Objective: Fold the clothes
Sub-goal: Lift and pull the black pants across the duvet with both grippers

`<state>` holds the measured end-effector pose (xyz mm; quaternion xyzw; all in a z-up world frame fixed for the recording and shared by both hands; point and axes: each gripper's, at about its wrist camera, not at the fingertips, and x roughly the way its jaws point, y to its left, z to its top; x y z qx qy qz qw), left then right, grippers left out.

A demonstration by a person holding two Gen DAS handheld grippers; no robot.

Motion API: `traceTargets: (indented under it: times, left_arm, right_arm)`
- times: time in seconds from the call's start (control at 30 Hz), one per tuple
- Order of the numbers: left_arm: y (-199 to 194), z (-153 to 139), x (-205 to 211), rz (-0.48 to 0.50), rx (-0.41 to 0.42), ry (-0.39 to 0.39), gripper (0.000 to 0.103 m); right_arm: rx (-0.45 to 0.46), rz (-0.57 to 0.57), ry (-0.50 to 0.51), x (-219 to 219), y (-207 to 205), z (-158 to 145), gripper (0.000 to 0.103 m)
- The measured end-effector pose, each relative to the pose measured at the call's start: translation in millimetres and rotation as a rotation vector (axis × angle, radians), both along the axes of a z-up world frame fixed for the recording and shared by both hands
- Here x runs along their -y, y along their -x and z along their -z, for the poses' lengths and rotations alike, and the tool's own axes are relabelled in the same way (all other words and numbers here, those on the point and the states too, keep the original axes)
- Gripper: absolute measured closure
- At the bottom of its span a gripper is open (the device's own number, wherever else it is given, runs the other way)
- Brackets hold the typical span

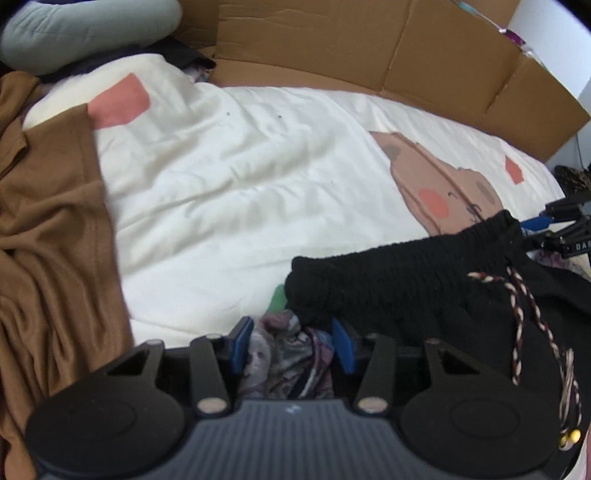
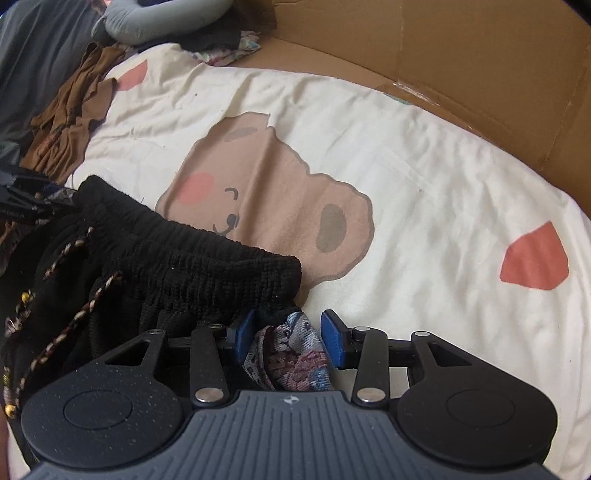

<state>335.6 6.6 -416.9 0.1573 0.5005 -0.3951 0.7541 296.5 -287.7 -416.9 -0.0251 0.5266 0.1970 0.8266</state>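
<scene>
A black garment [image 1: 406, 280] with a ribbed elastic waistband and a braided drawstring [image 1: 524, 317] lies on the bed, bunched over a patterned grey-purple fabric [image 1: 288, 362]. My left gripper [image 1: 291, 345] stands open at the waistband's left end, with the patterned fabric loose between its blue pads [image 1: 242, 343]. In the right wrist view the same black garment [image 2: 207, 266] lies to the left. My right gripper [image 2: 288, 338] is open at its right end, over the patterned fabric [image 2: 291, 358]. Each gripper shows at the edge of the other's view: right gripper [image 1: 554, 221], left gripper [image 2: 29, 199].
The bed carries a cream cover [image 1: 229, 177] printed with a brown bear [image 2: 266, 192] and coral patches. A brown garment [image 1: 55, 236] lies crumpled at the left. Cardboard [image 1: 369, 48] walls the far side. A grey-green pillow [image 1: 81, 29] and more clothes sit at the back left.
</scene>
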Motion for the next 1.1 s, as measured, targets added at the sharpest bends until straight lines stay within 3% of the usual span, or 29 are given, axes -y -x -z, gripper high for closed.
traceTargets:
  times: [0.3, 0.37, 0.47, 0.53, 0.67, 0.77, 0.9, 1.1]
  left_arm:
    - [-11.4, 2.5, 4.6, 0.074, -0.047, -0.022, 0.053]
    - [-11.4, 2.8, 6.2, 0.092, -0.042, -0.028, 0.053]
    - [-9.2, 1.9, 8.4, 0.114, -0.031, -0.038, 0.056]
    - [-8.9, 0.4, 8.1, 0.125, -0.055, -0.029, 0.064]
    - [-5.5, 0.6, 8.9, 0.159, -0.07, -0.033, 0.064]
    - [-0.4, 2.6, 12.6, 0.173, -0.038, -0.039, 0.065]
    - [8.3, -1.5, 15.6, 0.179, 0.015, -0.043, 0.08]
    - [25.2, -17.5, 17.4, 0.206, 0.17, -0.063, 0.084]
  right_arm:
    - [-0.076, -0.144, 0.024, -8.6, 2.5, 0.6, 0.056]
    - [-0.043, -0.176, 0.064, -17.3, 8.4, 2.0, 0.055]
    - [-0.028, -0.157, 0.057, -19.2, 9.4, 1.7, 0.054]
    - [-0.028, -0.133, 0.037, -17.8, 8.5, 1.1, 0.056]
    - [-0.045, -0.105, -0.014, -10.3, 5.1, 2.1, 0.059]
    - [-0.015, -0.106, -0.003, -12.6, 8.3, 3.6, 0.063]
    - [0.006, -0.093, 0.015, -14.2, 10.7, 0.5, 0.087]
    - [0.075, -0.108, 0.077, -17.1, 22.1, -17.9, 0.094]
